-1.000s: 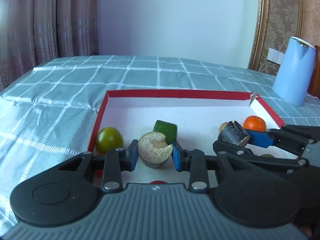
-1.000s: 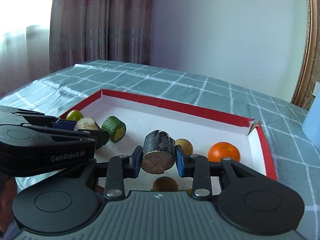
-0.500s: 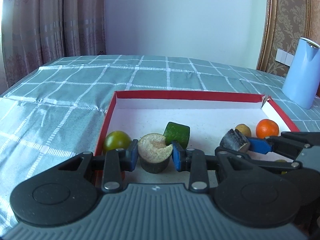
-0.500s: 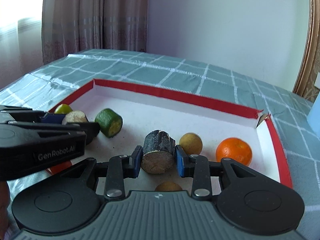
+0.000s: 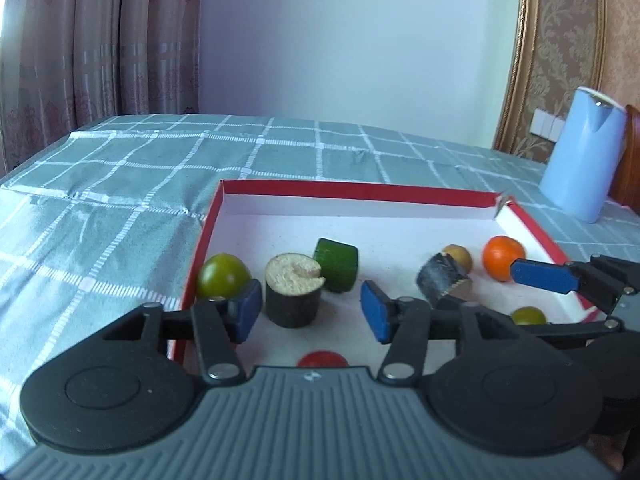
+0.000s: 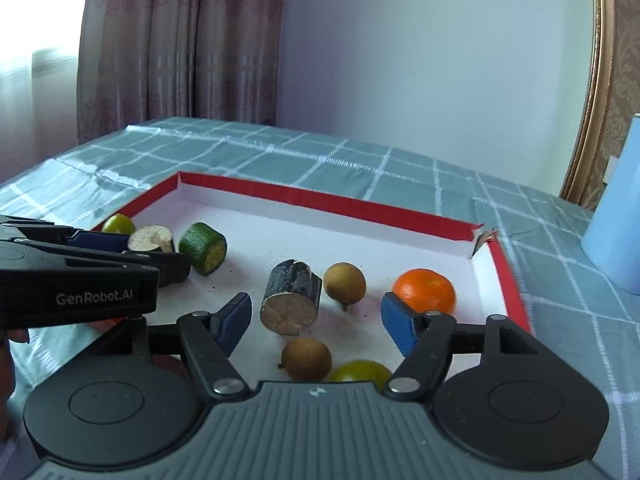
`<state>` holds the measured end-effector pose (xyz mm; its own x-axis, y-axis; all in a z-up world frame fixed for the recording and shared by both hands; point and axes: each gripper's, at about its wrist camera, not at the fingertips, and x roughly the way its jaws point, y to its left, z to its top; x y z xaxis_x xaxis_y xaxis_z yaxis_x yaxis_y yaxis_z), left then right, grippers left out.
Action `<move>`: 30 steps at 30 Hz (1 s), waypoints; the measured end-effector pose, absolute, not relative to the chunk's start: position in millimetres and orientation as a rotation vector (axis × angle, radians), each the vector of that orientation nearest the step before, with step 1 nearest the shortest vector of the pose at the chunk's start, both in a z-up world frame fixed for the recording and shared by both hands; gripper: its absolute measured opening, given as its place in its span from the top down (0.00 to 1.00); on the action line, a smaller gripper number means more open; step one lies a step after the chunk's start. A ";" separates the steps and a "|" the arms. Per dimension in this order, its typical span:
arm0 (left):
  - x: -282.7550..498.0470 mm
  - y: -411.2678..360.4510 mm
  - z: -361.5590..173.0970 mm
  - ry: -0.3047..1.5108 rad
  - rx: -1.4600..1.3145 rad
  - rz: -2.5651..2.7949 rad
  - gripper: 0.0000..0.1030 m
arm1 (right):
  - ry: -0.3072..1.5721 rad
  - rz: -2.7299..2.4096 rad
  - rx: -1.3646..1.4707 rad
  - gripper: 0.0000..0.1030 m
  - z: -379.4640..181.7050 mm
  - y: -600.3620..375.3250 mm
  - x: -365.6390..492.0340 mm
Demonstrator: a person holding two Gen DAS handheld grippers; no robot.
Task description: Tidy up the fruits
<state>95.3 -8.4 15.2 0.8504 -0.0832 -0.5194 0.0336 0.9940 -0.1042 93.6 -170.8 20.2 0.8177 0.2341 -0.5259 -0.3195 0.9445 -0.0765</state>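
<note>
A red-rimmed white tray (image 5: pixel 352 194) (image 6: pixel 320 204) holds the fruit. My left gripper (image 5: pixel 310 310) is opening; a dark sugarcane stub with a pale cut top (image 5: pixel 294 290) stands on the tray floor between its blue pads, touched by neither. My right gripper (image 6: pixel 316 318) is opening too, and a second dark stub (image 6: pixel 291 298) (image 5: pixel 442 282) lies on its side between its pads, free of them. Around them lie a green cylinder piece (image 5: pixel 336 264) (image 6: pixel 203 248), a green round fruit (image 5: pixel 222 276), an orange (image 6: pixel 424 290) (image 5: pixel 502 254) and two brown longans (image 6: pixel 345 282) (image 6: pixel 306 358).
A light blue jug (image 5: pixel 582 166) stands on the checked tablecloth (image 5: pixel 120 184) right of the tray. A small green fruit (image 6: pixel 360 372) and a red one (image 5: pixel 322 359) sit near the tray's front edge. Curtains hang behind the table on the left.
Both grippers were shut on their sugarcane stubs; both have spread their pads and let go. Each stub now rests on the tray floor.
</note>
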 end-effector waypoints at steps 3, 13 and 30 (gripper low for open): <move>79.7 -9.3 17.8 0.530 -0.098 -0.054 0.26 | 0.520 0.282 -0.161 0.27 23.1 -176.1 79.2; 40.9 -19.2 15.3 0.480 -0.036 0.013 0.14 | 0.511 0.256 -0.001 0.23 23.4 -211.7 47.6; 16.2 -34.5 10.9 0.485 -0.052 0.023 0.07 | 0.456 0.209 0.087 0.19 23.4 -231.8 27.0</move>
<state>16.2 -34.5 10.9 0.8843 0.0096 -0.4667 -0.0345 0.9984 -0.0448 27.0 -231.8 23.4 0.8770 0.2194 -0.4274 -0.1806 0.9749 0.1299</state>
